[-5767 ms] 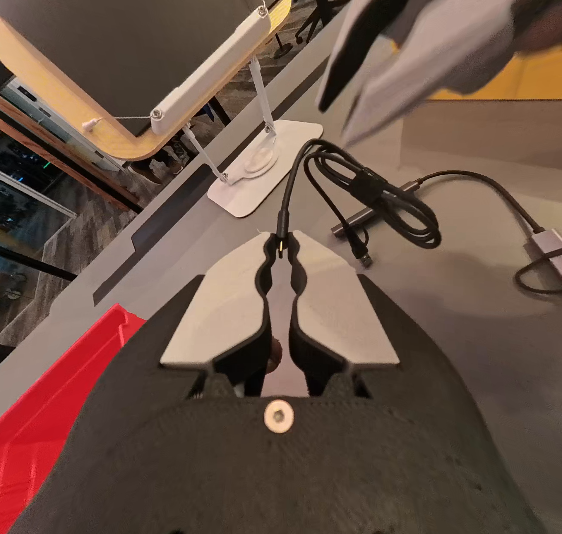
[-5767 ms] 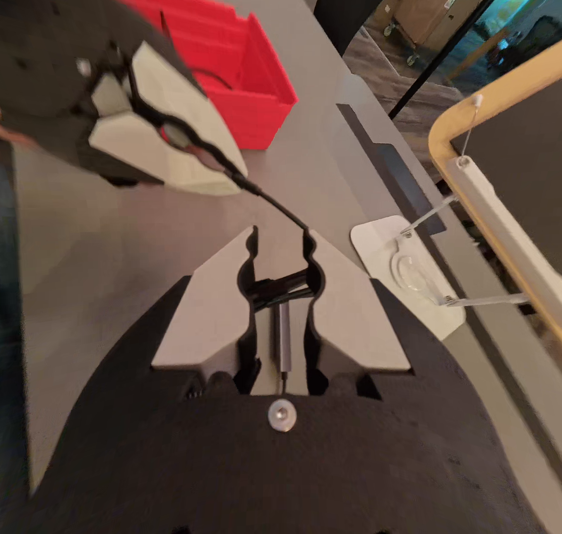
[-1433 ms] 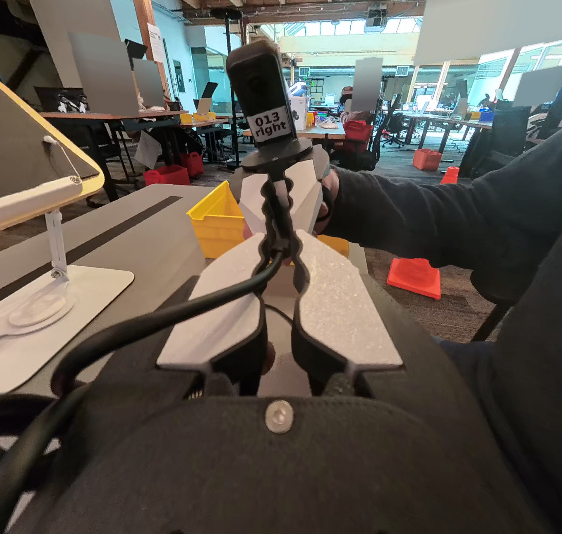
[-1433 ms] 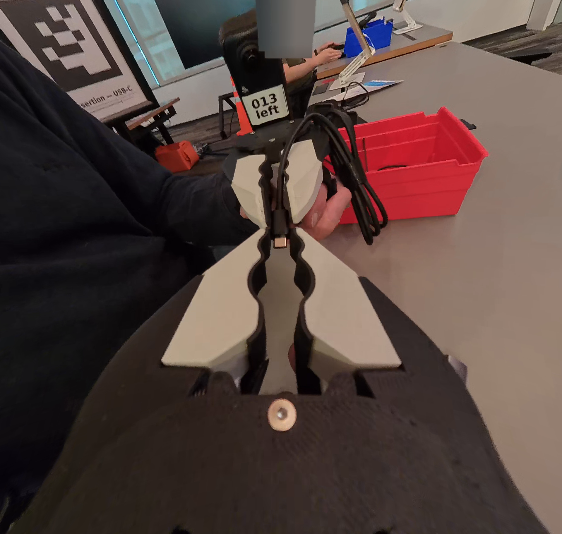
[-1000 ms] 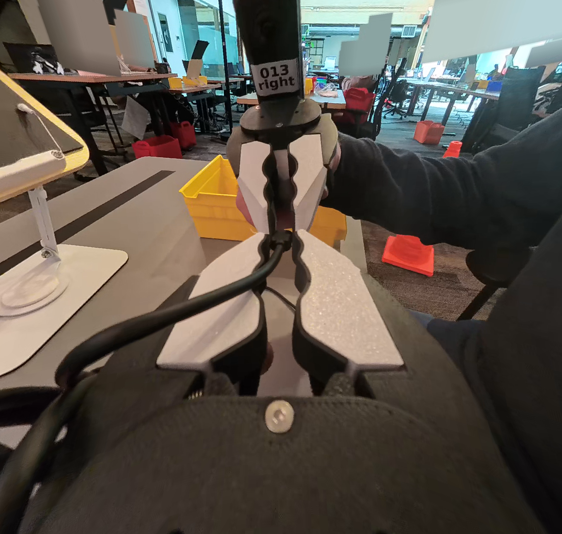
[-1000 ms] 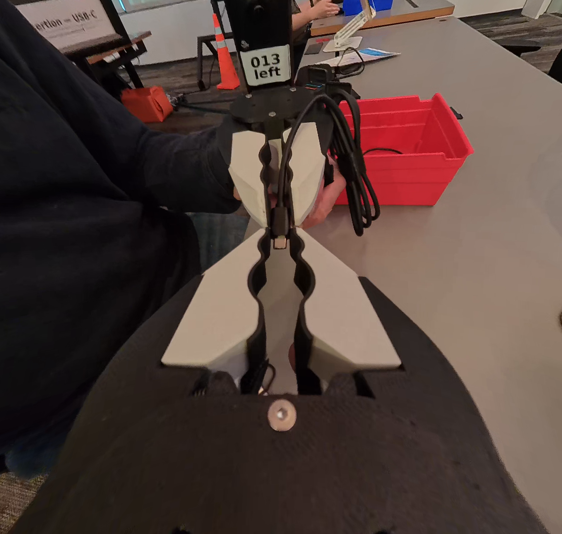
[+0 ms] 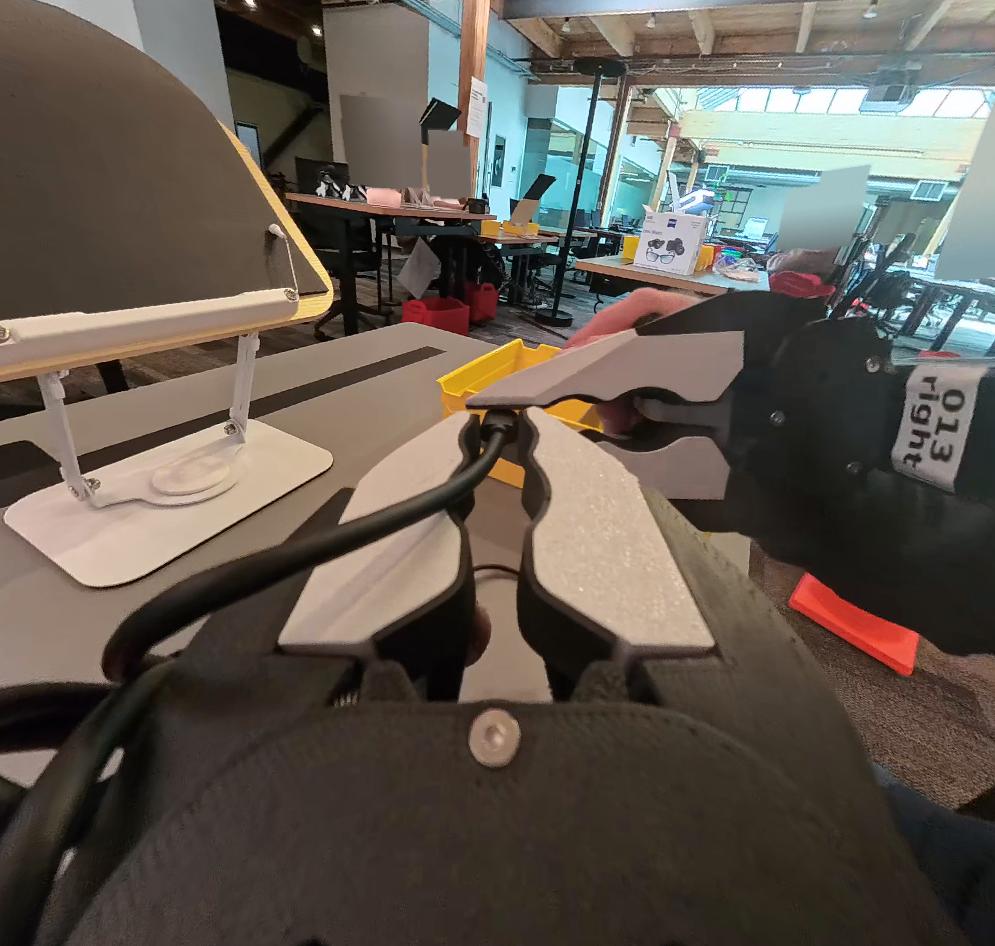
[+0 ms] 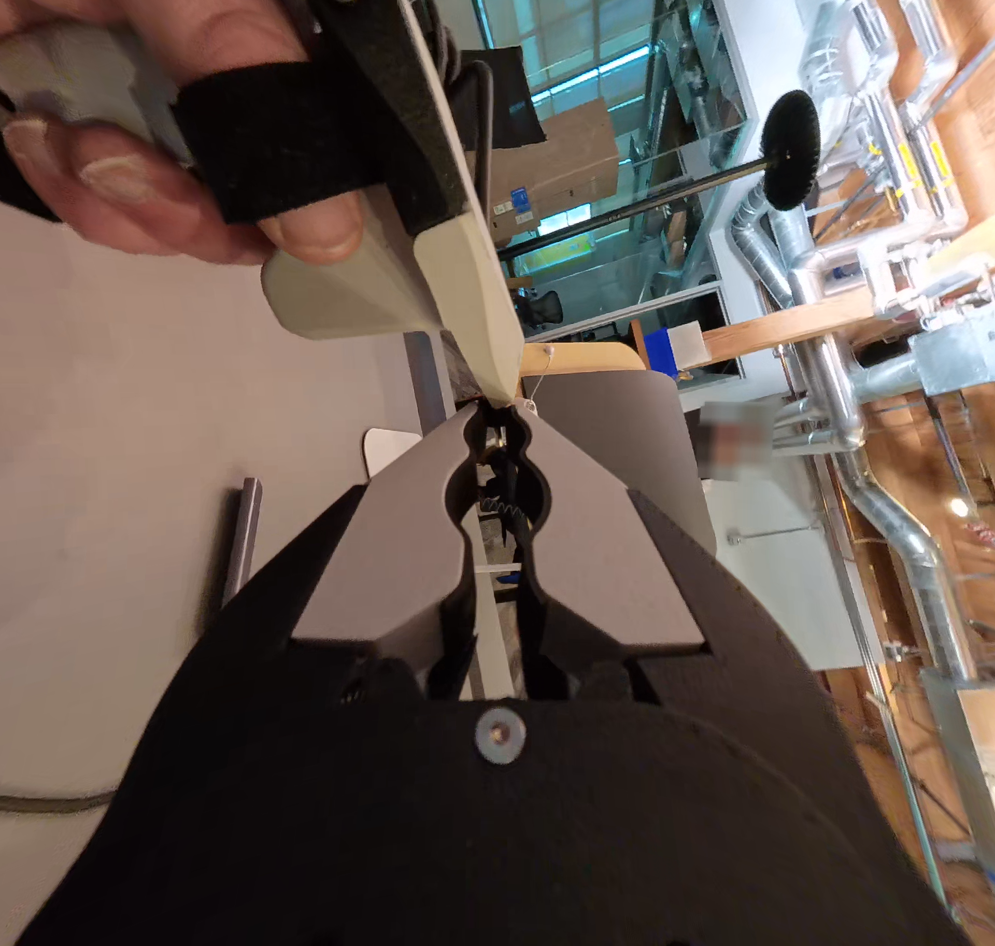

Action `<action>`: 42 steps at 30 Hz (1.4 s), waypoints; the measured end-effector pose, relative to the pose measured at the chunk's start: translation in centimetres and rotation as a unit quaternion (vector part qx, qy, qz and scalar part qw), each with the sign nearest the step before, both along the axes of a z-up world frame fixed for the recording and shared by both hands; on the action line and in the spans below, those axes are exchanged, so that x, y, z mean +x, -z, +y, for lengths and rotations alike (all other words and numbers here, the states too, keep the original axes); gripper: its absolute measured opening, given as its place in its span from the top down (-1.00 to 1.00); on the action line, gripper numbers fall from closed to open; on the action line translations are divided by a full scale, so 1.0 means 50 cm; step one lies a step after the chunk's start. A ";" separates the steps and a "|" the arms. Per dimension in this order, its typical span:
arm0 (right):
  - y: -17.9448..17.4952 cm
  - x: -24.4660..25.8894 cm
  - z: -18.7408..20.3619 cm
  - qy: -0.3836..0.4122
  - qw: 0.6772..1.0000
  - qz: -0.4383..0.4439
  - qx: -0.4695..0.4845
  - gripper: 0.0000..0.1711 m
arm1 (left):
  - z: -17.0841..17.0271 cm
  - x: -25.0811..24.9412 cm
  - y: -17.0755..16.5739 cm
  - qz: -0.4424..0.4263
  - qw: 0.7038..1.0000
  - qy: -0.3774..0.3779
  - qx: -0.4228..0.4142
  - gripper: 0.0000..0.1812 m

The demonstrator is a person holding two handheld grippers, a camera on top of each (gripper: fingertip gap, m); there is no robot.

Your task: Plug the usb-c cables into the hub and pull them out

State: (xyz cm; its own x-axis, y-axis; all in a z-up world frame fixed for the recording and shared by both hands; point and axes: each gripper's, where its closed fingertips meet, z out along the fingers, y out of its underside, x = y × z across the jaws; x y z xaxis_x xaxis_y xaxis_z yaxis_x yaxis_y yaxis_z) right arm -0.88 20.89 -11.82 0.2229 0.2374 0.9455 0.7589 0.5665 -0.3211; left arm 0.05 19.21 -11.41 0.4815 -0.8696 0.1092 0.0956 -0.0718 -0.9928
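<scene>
My left gripper (image 7: 496, 427) is shut on the plug (image 7: 498, 418) of a black USB-C cable (image 7: 377, 516), which loops back over its left finger. My right gripper (image 8: 498, 411) is turned on its side and meets the left one tip to tip. Its jaws stand almost together around the plug's end. In the left wrist view its upper finger (image 7: 592, 371) lies on top of the plug and its lower finger is partly hidden. The left gripper (image 8: 503, 392), held by a hand, comes in from above in the right wrist view. The grey hub (image 8: 243, 532) lies on the table below.
A white stand (image 7: 161, 489) carrying a dark board stands on the grey table (image 7: 350, 376) at the left. A yellow bin (image 7: 484, 376) sits behind the grippers. An orange cone (image 7: 856, 629) lies on the floor. A thin cable (image 8: 48, 804) trails on the table. The tips of both grippers are at nearly the same place. Both grippers' tips are roughly 20 cm from the grey hub (image 8: 243, 532).
My right gripper has rolled onto its side and moved in, so its tips now sit around the plug held by my left gripper. The left gripper keeps its hold on the plug.
</scene>
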 end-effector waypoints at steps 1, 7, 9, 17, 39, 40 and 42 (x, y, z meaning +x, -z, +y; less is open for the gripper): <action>0.003 0.000 -0.001 -0.005 1.000 -0.011 0.001 0.97 | -0.001 0.000 0.003 0.005 1.000 0.001 0.000 0.86; 0.008 0.003 -0.005 -0.026 0.996 -0.086 0.024 0.97 | -0.005 0.005 0.008 0.018 1.000 0.020 -0.013 0.86; 0.007 0.004 -0.006 -0.032 0.993 -0.106 0.032 0.97 | -0.006 0.006 0.009 0.024 0.999 0.022 -0.015 0.86; 0.017 0.004 -0.013 -0.054 0.984 -0.165 0.039 0.96 | -0.010 0.014 0.021 0.035 0.999 0.032 -0.021 0.86; 0.028 0.065 0.012 -0.014 0.996 -0.053 -0.070 0.91 | 0.003 -0.010 0.010 0.021 1.000 -0.010 0.019 0.86; 0.037 0.071 0.016 -0.007 0.994 -0.044 -0.098 0.89 | 0.004 -0.012 0.012 0.026 0.999 -0.013 0.025 0.86; 0.069 0.095 0.028 0.017 0.983 -0.021 -0.180 0.78 | 0.008 -0.019 0.023 0.044 0.998 -0.021 0.032 0.86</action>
State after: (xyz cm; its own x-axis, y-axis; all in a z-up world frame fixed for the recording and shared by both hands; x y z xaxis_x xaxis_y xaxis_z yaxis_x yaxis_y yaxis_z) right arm 3.86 22.31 -15.25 0.1986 0.5524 0.8096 0.7922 0.3959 -0.4645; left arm -0.92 19.60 -12.54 0.5226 -0.8525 0.0105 0.0101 -0.0061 -0.9999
